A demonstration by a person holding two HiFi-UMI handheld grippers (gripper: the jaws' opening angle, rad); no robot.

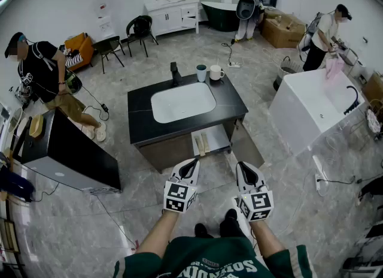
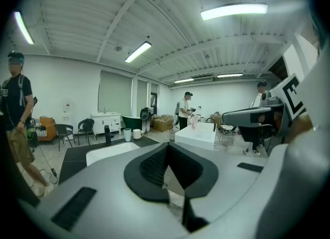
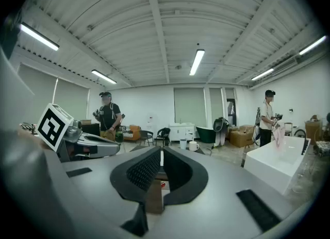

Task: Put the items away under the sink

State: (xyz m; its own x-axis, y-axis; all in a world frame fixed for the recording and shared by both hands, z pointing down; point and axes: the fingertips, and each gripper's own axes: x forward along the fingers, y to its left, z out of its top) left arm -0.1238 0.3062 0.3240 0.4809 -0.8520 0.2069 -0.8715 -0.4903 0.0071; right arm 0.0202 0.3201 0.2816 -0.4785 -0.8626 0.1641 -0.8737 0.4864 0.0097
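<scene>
The only writing is white lettering on your green shirt (image 1: 179, 259), upside down and unreadable. The dark cup (image 1: 201, 72) and white mug (image 1: 215, 72), both plain, stand side by side behind the sink (image 1: 182, 102) on the black counter (image 1: 140, 115). Your left gripper (image 1: 192, 162) and right gripper (image 1: 242, 166) are both closed and empty.

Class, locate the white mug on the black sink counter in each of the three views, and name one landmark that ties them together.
Head view: white mug, upper centre, at the far edge of the black counter.
Left gripper view: left of centre.
Right gripper view: just right of centre.
Shared landmark: the taller cup immediately to its left everywhere.
</scene>
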